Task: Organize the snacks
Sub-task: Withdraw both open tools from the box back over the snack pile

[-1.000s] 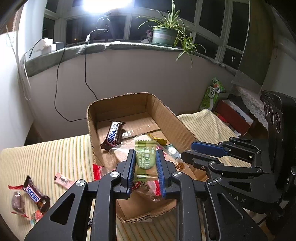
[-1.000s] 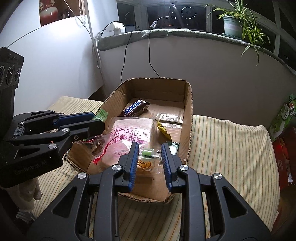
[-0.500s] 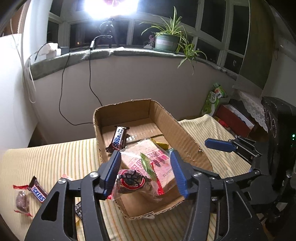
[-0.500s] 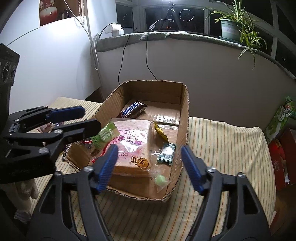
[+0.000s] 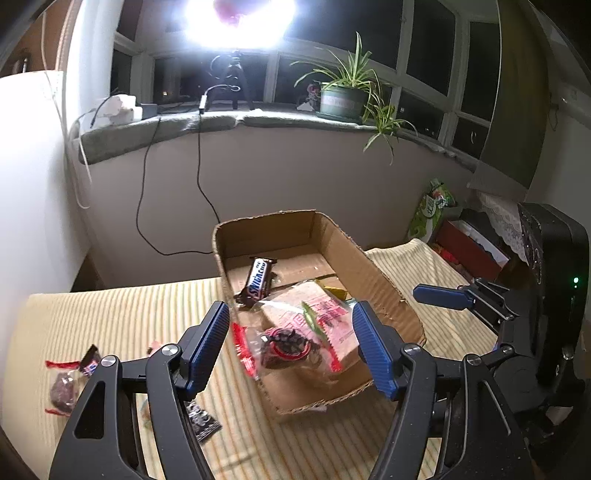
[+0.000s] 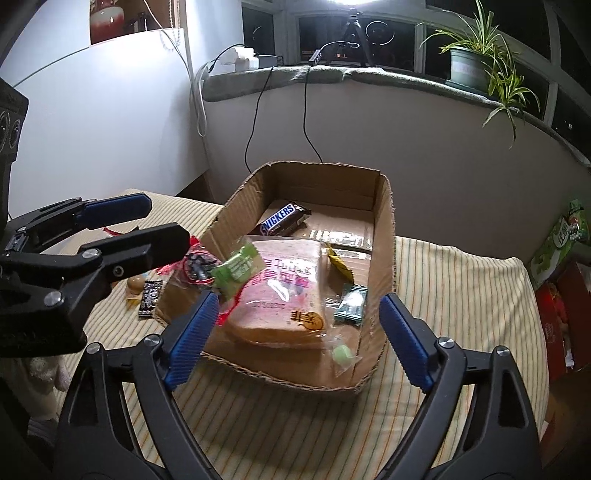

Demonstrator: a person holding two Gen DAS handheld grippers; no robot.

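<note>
Left tongs: released, blue pads spread wide with nothing between them, poised over the near end of the box.
Right tongs: released as well, spread wide and empty, facing the box's near wall.
Box: open cardboard box on the table, just ahead of both tongs, its long side running toward 12 o'clock.
Green packet: small green wrapped snack at the box's near left corner, tilted, at 11 o'clock from the right tongs; whether it rests on the bread bag or is in the air I cannot tell.
Bread bag: clear bag of sliced bread with pink print, filling the near half of the box, straight ahead between the right tongs' pads in view.
Snickers bar: lies on the box floor at the far left, at 12 o'clock beyond the bread.
Other box contents: a dark-green sachet by the right wall, a pale green sweet at the near right corner, a red-edged bag of dark pieces at the near left.
Loose snacks: several small wrappers lie on the table at 9 o'clock of the left tongs.
Table: covered with a yellow striped cloth.
Room: night-dark windows, a potted plant on the sill, a glaring lamp, cables down the wall.
</note>
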